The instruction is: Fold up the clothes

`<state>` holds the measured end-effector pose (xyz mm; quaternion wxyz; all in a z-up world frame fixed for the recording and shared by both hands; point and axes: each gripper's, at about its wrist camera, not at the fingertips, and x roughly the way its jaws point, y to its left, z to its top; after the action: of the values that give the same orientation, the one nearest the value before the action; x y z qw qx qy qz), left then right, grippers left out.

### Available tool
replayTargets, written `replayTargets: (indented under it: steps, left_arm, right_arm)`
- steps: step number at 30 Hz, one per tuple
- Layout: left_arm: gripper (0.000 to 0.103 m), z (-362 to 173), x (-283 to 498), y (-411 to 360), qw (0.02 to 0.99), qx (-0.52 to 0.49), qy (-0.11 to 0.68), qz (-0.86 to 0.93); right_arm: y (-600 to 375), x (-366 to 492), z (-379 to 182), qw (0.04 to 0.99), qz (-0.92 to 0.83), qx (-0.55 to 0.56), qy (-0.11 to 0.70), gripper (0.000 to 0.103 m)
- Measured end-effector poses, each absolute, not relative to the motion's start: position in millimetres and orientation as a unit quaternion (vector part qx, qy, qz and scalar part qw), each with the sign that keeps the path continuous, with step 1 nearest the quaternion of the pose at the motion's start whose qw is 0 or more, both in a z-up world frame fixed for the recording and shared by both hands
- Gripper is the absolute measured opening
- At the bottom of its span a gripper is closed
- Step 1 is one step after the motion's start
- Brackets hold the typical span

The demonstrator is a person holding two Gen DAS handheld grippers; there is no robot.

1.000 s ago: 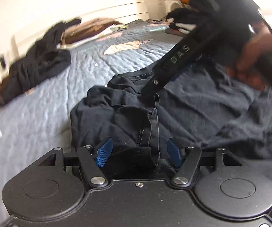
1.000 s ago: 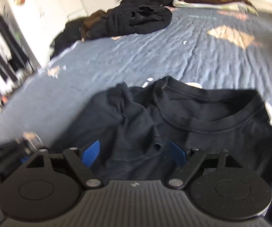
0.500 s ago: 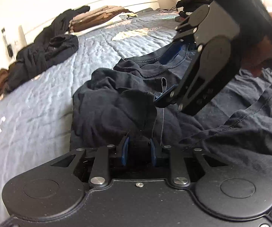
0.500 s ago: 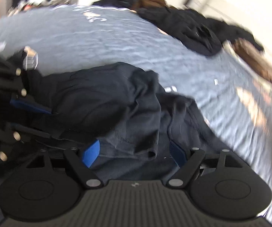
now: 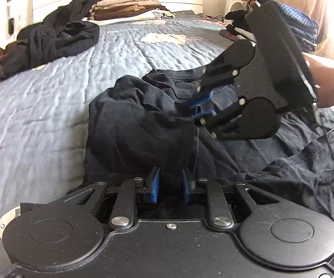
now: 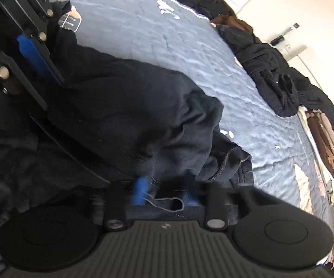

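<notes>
A dark navy T-shirt (image 5: 132, 127) lies crumpled on the blue quilted bed (image 5: 39, 104), collar toward the far side. My left gripper (image 5: 169, 184) is at the near edge of the bunched cloth. Its jaws are closing and its blue pads press a thick fold of the shirt between them. My right gripper (image 5: 201, 107), held by a hand (image 5: 329, 81), comes in from the right, rolled on its side. Its jaws are closing too, and they pinch a hem fold. In the right wrist view the shirt (image 6: 132, 115) fills the middle, with the hem caught in the right gripper (image 6: 167, 197).
A heap of dark clothes (image 5: 58, 39) lies at the bed's far left, with a folded brown and beige stack (image 5: 125, 7) behind it. More dark and blue garments (image 5: 301, 23) are piled at the far right beside a white fan (image 5: 236, 7).
My left jaws went from wide apart to pressed on the shirt fold. The right gripper rolled onto its side, came down to the shirt, and its jaws closed on the hem.
</notes>
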<state>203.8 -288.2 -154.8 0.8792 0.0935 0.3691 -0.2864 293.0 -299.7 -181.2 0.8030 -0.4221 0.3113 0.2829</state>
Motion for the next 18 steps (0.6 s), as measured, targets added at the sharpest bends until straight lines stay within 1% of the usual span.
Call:
replayTargets:
  steps: [1, 4, 7, 10, 12, 16, 17, 18]
  left_arm:
    - [0.020, -154.5, 204.8, -286.7, 0.875, 0.086, 0.376, -0.292]
    - [0.019, -155.5, 208.6, -284.3, 0.870, 0.087, 0.382, -0.300]
    - [0.019, -158.5, 211.5, -282.7, 0.864, 0.093, 0.391, -0.303]
    - [0.019, -158.0, 212.7, -280.8, 0.859, 0.098, 0.398, -0.308]
    - [0.019, -158.9, 213.3, -280.3, 0.856, 0.099, 0.402, -0.309]
    - [0.020, -162.0, 214.2, -281.0, 0.850, 0.109, 0.408, -0.315]
    - [0.021, -160.1, 214.6, -279.4, 0.848, 0.107, 0.409, -0.321]
    - [0.022, -156.4, 215.7, -276.4, 0.845, 0.097, 0.410, -0.329]
  right_arm:
    - [-299.4, 292.7, -181.7, 0.799, 0.288, -0.426, 0.311, 0.007]
    - [-299.6, 288.0, -177.4, 0.789, 0.298, -0.438, 0.312, 0.001]
    - [-303.4, 274.0, -162.6, 0.777, 0.307, -0.455, 0.308, 0.001]
    - [-304.8, 256.7, -148.6, 0.770, 0.309, -0.481, 0.285, 0.001]
    - [-305.1, 252.1, -147.5, 0.761, 0.306, -0.496, 0.286, 0.001]
    - [-314.3, 264.9, -173.7, 0.737, 0.279, -0.510, 0.344, 0.002]
    - [-319.2, 269.2, -178.2, 0.740, 0.273, -0.498, 0.361, 0.002]
    - [-326.7, 274.3, -176.1, 0.758, 0.266, -0.460, 0.379, 0.003]
